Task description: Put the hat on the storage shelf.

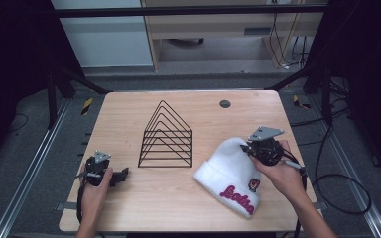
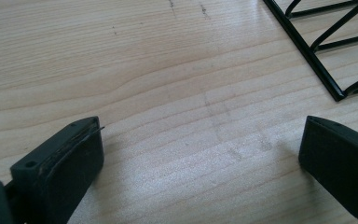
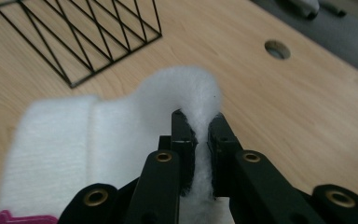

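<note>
Near left, the left gripper (image 1: 120,177) rests on the wooden table (image 1: 178,208), jaws wide apart and empty. Centre stands a black wire rack (image 1: 166,136). Near right, the right gripper (image 3: 199,135) pinches the crown of a fuzzy white beanie (image 1: 230,173); lifting looks barely begun, placing remains.

Light wood desk (image 1: 144,193) on grey floor (image 1: 25,144); metal rails (image 1: 27,173) alongside; pale cabinet (image 1: 218,29) behind; black cables (image 1: 337,183) right; dark surroundings.
</note>
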### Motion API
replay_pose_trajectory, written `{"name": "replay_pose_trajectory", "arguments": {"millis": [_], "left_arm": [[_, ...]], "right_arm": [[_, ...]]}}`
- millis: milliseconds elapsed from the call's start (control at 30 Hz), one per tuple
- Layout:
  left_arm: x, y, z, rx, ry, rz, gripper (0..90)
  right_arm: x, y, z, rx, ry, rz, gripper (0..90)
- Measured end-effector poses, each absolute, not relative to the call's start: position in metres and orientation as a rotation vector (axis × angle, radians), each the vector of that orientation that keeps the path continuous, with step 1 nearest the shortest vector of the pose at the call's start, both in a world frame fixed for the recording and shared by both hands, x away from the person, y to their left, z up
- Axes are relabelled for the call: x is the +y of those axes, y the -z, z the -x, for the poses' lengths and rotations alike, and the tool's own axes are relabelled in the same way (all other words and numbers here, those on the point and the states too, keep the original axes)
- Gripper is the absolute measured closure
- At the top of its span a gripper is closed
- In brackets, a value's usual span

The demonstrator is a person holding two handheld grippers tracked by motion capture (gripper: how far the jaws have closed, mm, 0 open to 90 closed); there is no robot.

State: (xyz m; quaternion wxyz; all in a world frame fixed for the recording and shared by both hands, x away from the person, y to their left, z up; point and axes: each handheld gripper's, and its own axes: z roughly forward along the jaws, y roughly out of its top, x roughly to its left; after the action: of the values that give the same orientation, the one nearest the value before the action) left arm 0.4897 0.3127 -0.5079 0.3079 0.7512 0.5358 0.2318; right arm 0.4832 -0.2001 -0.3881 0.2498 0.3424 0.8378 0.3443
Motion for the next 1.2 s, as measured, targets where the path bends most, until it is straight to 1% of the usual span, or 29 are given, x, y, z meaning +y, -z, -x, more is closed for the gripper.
{"name": "replay_pose_trajectory", "arguments": {"millis": [33, 67, 133, 200, 233, 333, 433, 467, 500, 600, 633, 667, 733, 800, 933, 1100, 1200], "left_arm": [[0.313, 0.508, -0.490, 1.418, -0.613, -1.986, 0.0], [0.312, 0.508, -0.491, 1.417, -0.620, -1.985, 0.0], [0.311, 0.507, -0.490, 1.408, -0.623, -1.996, 0.0], [0.309, 0.503, -0.488, 1.397, -0.654, -1.998, 3.3], [0.309, 0.501, -0.486, 1.386, -0.649, -1.986, 3.9], [0.308, 0.488, -0.481, 1.350, -0.642, -1.955, 4.0], [0.307, 0.467, -0.476, 1.288, -0.665, -1.946, 4.0], [0.307, 0.454, -0.474, 1.260, -0.679, -1.936, 4.0], [0.307, 0.454, -0.474, 1.260, -0.679, -1.936, 4.0], [0.305, 0.426, -0.468, 1.187, -0.698, -1.923, 3.7], [0.303, 0.411, -0.465, 1.150, -0.715, -1.922, 3.3], [0.303, 0.411, -0.465, 1.150, -0.715, -1.922, 3.2], [0.300, 0.394, -0.461, 1.114, -0.716, -1.906, 3.2], [0.296, 0.378, -0.459, 1.072, -0.686, -1.891, 3.3], [0.284, 0.356, -0.455, 0.988, -0.685, -1.907, 3.3], [0.263, 0.331, -0.452, 0.880, -0.636, -1.921, 3.3], [0.254, 0.320, -0.453, 0.832, -0.635, -1.947, 3.3]], "right_arm": [[-0.199, 0.384, -0.479, 2.272, -0.952, -0.913, 84.1], [-0.195, 0.372, -0.469, 2.247, -0.997, -0.868, 84.1], [-0.194, 0.368, -0.465, 2.242, -1.008, -0.854, 84.1], [-0.190, 0.358, -0.456, 2.226, -1.040, -0.811, 84.1], [-0.189, 0.350, -0.451, 2.214, -1.062, -0.784, 84.2], [-0.185, 0.333, -0.439, 2.196, -1.119, -0.720, 84.2], [-0.182, 0.318, -0.432, 2.178, -1.149, -0.663, 84.2], [-0.183, 0.308, -0.431, 2.160, -1.166, -0.636, 84.2], [-0.183, 0.308, -0.431, 2.160, -1.166, -0.636, 84.2], [-0.188, 0.295, -0.433, 2.133, -1.202, -0.623, 84.2], [-0.191, 0.289, -0.435, 2.118, -1.220, -0.614, 84.2], [-0.191, 0.289, -0.435, 2.118, -1.220, -0.614, 84.2], [-0.194, 0.281, -0.436, 2.104, -1.241, -0.605, 84.2], [-0.196, 0.272, -0.439, 2.091, -1.268, -0.607, 84.2], [-0.195, 0.264, -0.440, 2.078, -1.277, -0.592, 84.2], [-0.189, 0.254, -0.444, 2.062, -1.280, -0.586, 84.2], [-0.186, 0.246, -0.448, 2.054, -1.282, -0.588, 84.2]]}}
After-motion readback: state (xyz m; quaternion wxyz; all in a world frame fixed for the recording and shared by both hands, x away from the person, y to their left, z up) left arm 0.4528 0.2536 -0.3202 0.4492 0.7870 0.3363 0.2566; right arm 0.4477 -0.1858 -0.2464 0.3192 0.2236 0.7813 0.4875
